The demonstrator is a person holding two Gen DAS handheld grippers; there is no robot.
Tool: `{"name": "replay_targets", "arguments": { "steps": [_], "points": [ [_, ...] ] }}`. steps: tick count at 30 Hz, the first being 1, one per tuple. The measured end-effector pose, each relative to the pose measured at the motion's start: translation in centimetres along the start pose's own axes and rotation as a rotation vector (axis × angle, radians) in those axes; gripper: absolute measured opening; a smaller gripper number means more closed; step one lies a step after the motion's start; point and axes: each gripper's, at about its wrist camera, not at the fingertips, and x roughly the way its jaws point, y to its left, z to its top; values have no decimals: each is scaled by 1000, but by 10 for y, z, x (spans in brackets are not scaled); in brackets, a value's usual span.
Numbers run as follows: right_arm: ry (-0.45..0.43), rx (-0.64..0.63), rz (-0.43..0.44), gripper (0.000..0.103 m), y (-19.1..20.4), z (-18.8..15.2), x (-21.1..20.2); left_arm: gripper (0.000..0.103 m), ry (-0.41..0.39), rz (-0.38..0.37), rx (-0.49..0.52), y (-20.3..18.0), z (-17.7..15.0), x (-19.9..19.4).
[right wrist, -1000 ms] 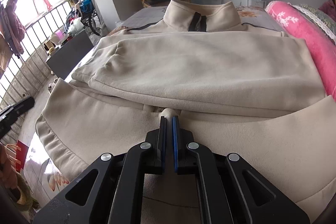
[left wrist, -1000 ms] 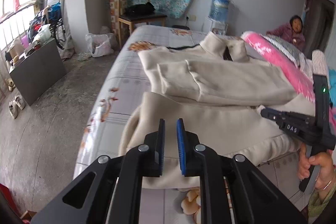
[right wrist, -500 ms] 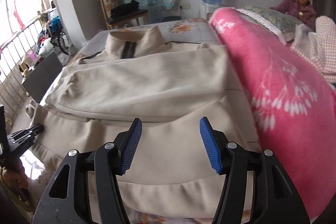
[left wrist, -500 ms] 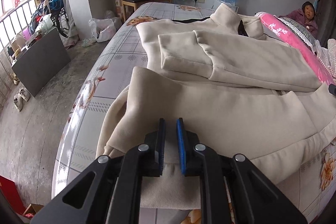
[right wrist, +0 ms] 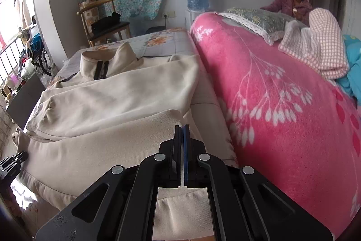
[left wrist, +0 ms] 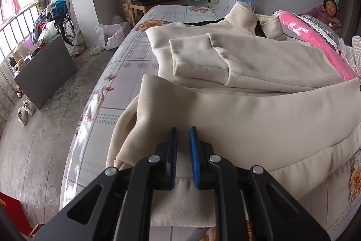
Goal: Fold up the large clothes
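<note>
Lying across the bed, the cream jacket has sleeves folded over its chest. Left gripper pinches the near hem at one corner. Right gripper is closed on the hem's other end, just beside the pink blanket.

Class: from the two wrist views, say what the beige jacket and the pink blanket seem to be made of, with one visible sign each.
Beige jacket: probably fleece-backed knit, matte; soft thick folds, ribbed hem band.
Pink blanket: likely plush synthetic fleece; fuzzy nap, slight sheen, white printed sprigs.
</note>
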Motion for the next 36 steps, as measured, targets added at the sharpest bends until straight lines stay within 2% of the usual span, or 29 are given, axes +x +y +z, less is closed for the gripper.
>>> {"name": "replay_targets", "arguments": {
  "steps": [4, 8, 9, 10, 12, 13, 17, 19, 22, 25, 28, 30, 32, 34, 36],
  "points": [
    [89, 18, 11, 0, -8, -13, 38, 12, -1, 13, 20, -2, 0, 0],
    [92, -8, 11, 2, -5, -8, 31, 12, 10, 11, 43, -3, 2, 1],
    [90, -6, 14, 8, -5, -6, 25, 12, 12, 12, 50, -3, 2, 1],
    [80, -2, 16, 18, -4, -5, 18, 12, 15, 12, 57, -3, 3, 1],
    [24, -11, 12, 35, 0, -4, -5, 12, 21, 11, 65, -3, 4, 2],
    [-8, -22, 28, 36, 5, -4, -18, 12, 23, 10, 69, -3, 4, 2],
    [-35, -146, 219, 36, 45, -22, -57, 12, 30, 11, 77, -4, 5, 3],
    [-1, -240, 327, 35, 77, -38, -65, 12, 32, 10, 79, -4, 6, 3],
    [60, -337, 428, 28, 116, -63, -62, 12, 34, 7, 75, -4, 7, 4],
    [109, -385, 473, 12, 145, -78, -49, 12, 37, 1, 68, -3, 8, 4],
    [134, -439, 419, 7, 164, -88, -31, 12, 38, -13, 58, 0, 10, 5],
    [130, -433, 420, 5, 165, -88, -26, 12, 29, -29, 32, 5, 10, 2],
    [148, -400, 437, 4, 160, -84, -22, 12, -27, -42, 26, 6, 10, -15],
    [162, -378, 452, 3, 157, -82, -20, 12, -97, -100, 46, -2, 8, -39],
    [174, -360, 459, 3, 155, -83, -17, 12, -115, -236, 58, -16, 5, -56]
  ]
}}
